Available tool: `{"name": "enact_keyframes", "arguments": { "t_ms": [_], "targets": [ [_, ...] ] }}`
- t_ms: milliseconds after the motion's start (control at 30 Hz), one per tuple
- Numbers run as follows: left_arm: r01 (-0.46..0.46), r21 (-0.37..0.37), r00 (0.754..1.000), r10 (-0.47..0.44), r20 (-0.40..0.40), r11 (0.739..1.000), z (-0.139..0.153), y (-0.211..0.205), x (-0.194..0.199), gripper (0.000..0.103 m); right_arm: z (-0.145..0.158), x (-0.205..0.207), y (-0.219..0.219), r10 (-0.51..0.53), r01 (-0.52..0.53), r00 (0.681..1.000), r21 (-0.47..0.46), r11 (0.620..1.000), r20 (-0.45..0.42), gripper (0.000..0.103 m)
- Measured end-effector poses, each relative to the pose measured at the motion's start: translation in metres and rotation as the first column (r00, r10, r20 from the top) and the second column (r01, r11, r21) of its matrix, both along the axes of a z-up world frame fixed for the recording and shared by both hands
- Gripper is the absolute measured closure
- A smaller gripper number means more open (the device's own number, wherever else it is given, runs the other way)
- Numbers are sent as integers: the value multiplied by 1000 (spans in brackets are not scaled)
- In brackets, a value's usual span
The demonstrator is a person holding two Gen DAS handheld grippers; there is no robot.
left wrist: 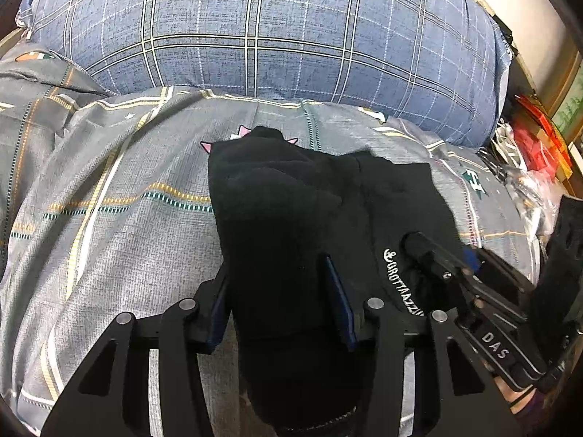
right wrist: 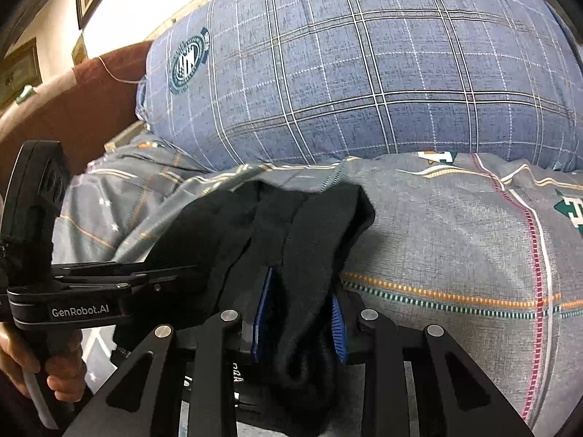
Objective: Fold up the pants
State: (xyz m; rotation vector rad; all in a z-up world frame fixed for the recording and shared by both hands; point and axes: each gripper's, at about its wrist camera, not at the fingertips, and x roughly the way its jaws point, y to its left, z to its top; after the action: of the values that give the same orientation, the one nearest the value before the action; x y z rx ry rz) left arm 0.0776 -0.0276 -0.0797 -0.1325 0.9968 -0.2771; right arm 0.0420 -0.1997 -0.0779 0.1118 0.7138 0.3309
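The black pants [left wrist: 291, 211] lie bunched on a grey patterned bedsheet [left wrist: 109, 218], with white lettering near the right side. My left gripper [left wrist: 280, 280] has its fingers spread wide around a thick fold of the pants. My right gripper [right wrist: 302, 313] has its blue-padded fingers around another bunch of the same black pants [right wrist: 284, 233], the fabric filling the gap. The right gripper also shows in the left wrist view [left wrist: 430, 251], resting on the pants. The left gripper body shows at the left of the right wrist view [right wrist: 91, 291].
A big blue plaid pillow [left wrist: 273, 25] lies just behind the pants. Red and clear clutter [left wrist: 528, 145] sits past the bed's right edge. A brown headboard [right wrist: 73, 109] stands at the left. The grey sheet [right wrist: 455, 255] extends to the right.
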Motion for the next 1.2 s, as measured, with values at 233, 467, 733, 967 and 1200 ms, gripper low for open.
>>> {"name": "enact_keyframes", "arguments": {
  "t_ms": [233,467,733,967,1200],
  "targets": [
    [-2,-2,1000,2,-7,1000,-4,1,1,54,-7,4,6,-23,22,1000,-73,997,-11,74],
    [0,18,1000,0,1,1000,-9,1,2,50,-12,7,9,-31,29,999,-102,994,-22,70],
    [-6,66,1000,5,13,998,-11,1,3,37,-21,13,6,-58,52,997,-116,992,-54,61],
    [-22,98,1000,20,16,995,-9,0,3,31,-27,18,-2,-101,91,992,-123,988,-73,38],
    [-50,143,993,35,109,988,13,0,-15,31,-21,13,-1,-113,104,993,-159,982,-44,36]
  ]
}}
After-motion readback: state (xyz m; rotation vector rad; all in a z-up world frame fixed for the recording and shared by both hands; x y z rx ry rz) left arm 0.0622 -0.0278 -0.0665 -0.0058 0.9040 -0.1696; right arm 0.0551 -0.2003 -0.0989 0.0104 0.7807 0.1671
